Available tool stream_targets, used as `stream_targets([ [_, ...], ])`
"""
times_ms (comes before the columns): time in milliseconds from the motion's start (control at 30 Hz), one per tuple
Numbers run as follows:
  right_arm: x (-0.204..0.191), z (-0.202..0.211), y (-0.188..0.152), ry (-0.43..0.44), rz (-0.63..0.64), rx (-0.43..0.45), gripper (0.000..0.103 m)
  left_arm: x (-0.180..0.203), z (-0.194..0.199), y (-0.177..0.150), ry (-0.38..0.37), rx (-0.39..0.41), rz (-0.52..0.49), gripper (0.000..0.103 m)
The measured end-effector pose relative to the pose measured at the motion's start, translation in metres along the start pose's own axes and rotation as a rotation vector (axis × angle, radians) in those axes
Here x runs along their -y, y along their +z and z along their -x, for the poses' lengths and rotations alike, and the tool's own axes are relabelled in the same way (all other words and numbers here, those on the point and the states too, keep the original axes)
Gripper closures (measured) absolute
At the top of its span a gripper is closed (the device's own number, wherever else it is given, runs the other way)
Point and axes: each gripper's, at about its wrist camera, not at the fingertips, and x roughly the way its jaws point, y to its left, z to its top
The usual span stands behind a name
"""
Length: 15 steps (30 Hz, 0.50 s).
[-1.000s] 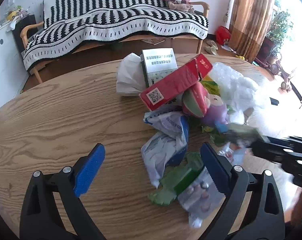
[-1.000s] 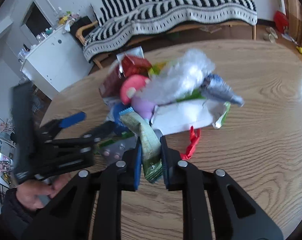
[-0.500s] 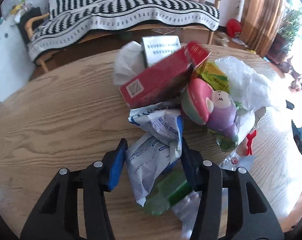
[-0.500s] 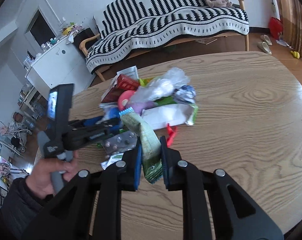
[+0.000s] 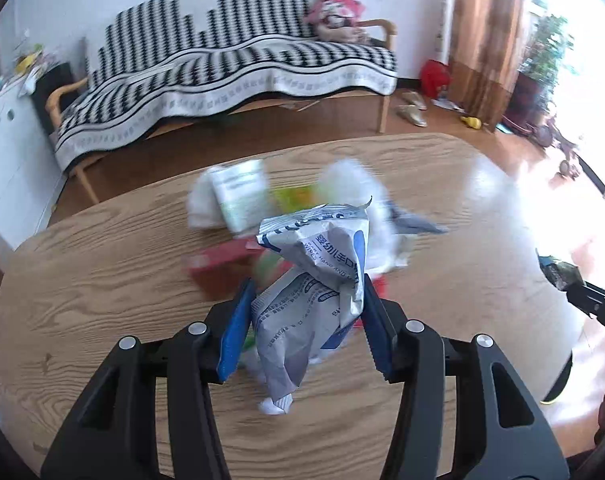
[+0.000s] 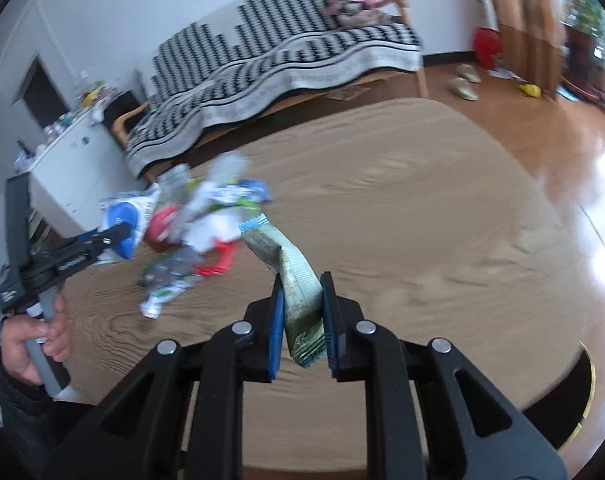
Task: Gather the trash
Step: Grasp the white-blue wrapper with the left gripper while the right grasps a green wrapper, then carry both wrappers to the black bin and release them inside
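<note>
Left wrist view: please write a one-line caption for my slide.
Left gripper shut on a crumpled white-and-blue wipes packet, above the wooden table and the trash pile.

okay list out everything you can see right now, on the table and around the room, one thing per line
wipes packet: 1, white and blue, crumpled, held above the table
snack wrapper: 1, green, held above the table
trash pile: 1, mixed colours, blurred, middle of the table
table: 1, light wood, rounded
sofa: 1, black-and-white striped cover, against the wall
plush toy: 1, pink, on the sofa's right end
cabinet: 1, white, beside the sofa
curtain: 1, brown, right of the sofa
left hand-held gripper: shut on the wipes packet
right hand-held gripper: shut on the snack wrapper
hand: 1, gripping the left handle
</note>
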Motion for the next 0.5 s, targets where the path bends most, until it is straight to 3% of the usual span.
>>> stream_targets([
  [267, 0.111, 0.054, -0.033, -0.161, -0.151, 0.044, 0.085, 0.129, 0.009, -0.005, -0.203, 0.037, -0.149, 0.052],
  [500, 0.202, 0.092, -0.071, -0.330, -0.295, 0.057, 0.085, 0.250, 0.011, -0.035, -0.406, 0.012, -0.299, 0.052],
])
